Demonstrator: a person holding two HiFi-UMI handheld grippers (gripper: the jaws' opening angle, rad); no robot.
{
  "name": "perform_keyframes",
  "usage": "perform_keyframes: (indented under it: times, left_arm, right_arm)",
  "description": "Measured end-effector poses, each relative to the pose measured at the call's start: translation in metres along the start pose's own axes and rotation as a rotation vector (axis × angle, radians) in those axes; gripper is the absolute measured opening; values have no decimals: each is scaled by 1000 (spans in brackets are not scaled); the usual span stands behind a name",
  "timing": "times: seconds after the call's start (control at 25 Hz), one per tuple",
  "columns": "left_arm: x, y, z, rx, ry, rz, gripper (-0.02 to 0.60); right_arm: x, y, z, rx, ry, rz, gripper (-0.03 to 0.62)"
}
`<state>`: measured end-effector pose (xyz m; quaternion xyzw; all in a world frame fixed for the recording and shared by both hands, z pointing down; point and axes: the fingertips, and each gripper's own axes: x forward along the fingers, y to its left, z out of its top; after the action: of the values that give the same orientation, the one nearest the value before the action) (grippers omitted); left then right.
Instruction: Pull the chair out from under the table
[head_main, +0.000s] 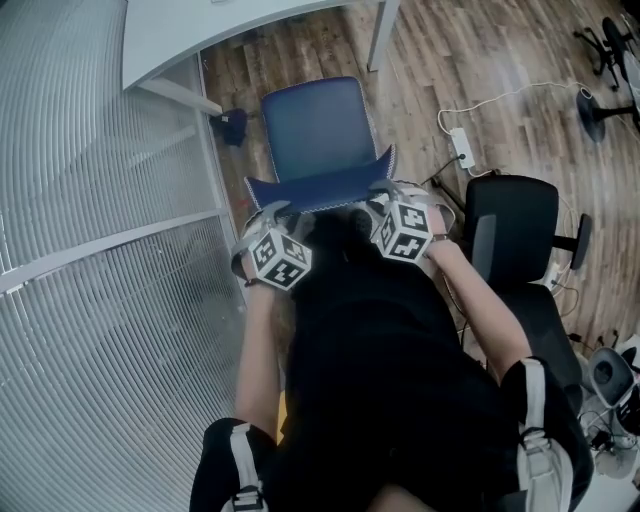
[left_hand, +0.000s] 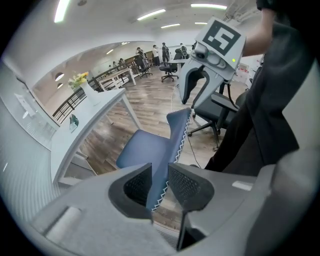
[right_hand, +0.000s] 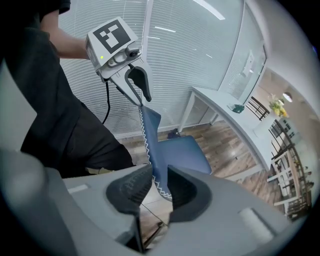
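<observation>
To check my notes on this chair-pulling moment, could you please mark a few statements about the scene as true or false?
1. The seat of the blue fabric chair is tucked under the white curved table. False: it stands clear of the table, on the wooden floor.
2. The chair's backrest has its top edge between the jaws of the left claw and of the right claw. True.
3. A black office chair stands on the person's right. True.
4. The white power strip lies on the table. False: it lies on the floor.
</observation>
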<state>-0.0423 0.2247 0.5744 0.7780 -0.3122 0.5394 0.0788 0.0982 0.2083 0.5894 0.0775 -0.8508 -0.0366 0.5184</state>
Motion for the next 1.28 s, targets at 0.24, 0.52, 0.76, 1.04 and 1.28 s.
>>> perform_keyframes:
  times: [0.24,0.52,0.76,1.04,1.28]
  left_arm:
    - [-27,18,39,-77,-135,39,110]
    - [-63,37,88,-225,-347,60,107]
    - [-98,59,114,-352,-532,86,79]
    - [-122,76,119,-434,-638,106,38]
    - [-128,74,118,-484,-666,98,29]
  right_arm:
    - [-28,-20,12,24,-52,-82,101]
    - [-72,-48,45,99,-185,-178,100]
    - [-109,-74,78,185,-332,-238,92]
    - [-127,-80,106,318,-516,-168,80]
    - [-131,-77,108,387,-591,-127,67]
